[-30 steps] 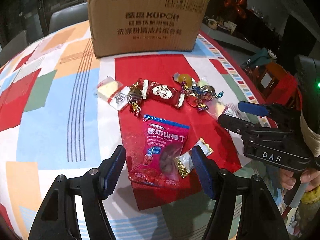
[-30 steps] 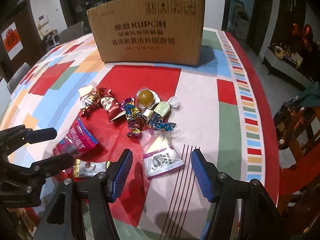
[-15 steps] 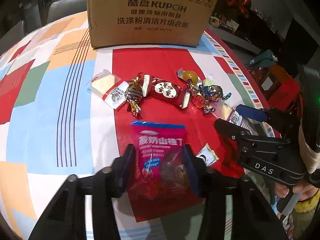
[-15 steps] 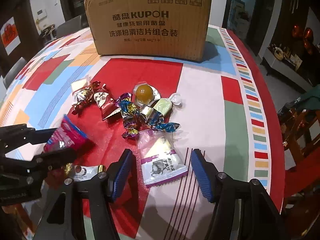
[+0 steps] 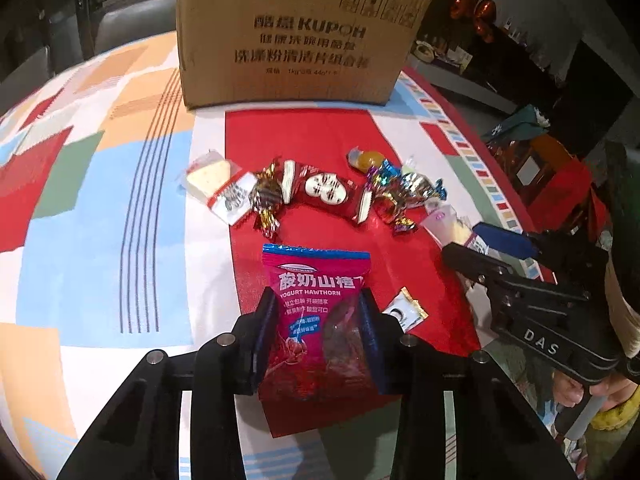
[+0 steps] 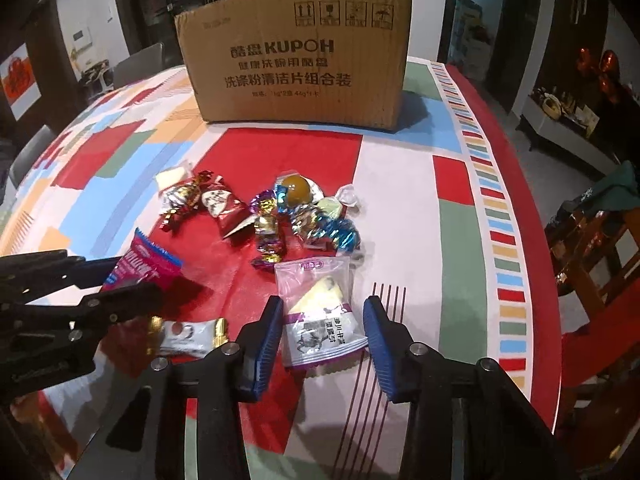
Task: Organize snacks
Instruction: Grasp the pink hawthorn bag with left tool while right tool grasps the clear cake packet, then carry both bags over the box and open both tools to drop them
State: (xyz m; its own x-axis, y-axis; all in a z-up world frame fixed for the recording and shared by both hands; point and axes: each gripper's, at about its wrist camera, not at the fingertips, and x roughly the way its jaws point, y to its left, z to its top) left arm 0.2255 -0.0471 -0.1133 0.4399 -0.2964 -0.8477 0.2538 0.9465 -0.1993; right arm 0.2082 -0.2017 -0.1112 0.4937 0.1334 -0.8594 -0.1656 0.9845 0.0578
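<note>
My left gripper (image 5: 318,334) is shut on the pink yogurt hawthorn bag (image 5: 316,280) and holds it a little off the tablecloth; the bag also shows in the right wrist view (image 6: 140,268). My right gripper (image 6: 324,334) is open, its fingers on either side of a clear purple-edged snack packet (image 6: 320,312) lying on the table. A brown cardboard box (image 5: 296,36) stands at the far side. Foil-wrapped candies (image 6: 304,216), a red packet (image 5: 324,192) and a white cracker packet (image 5: 212,180) lie between.
A small white and gold candy packet (image 6: 188,334) lies near the left gripper. The round table (image 6: 460,240) has a patchwork cloth; its edge curves down on the right, with wooden chairs (image 6: 592,248) beyond.
My left gripper closed on the pink bag and lifted it slightly. My right gripper moved forward around the clear packet and narrowed its opening.
</note>
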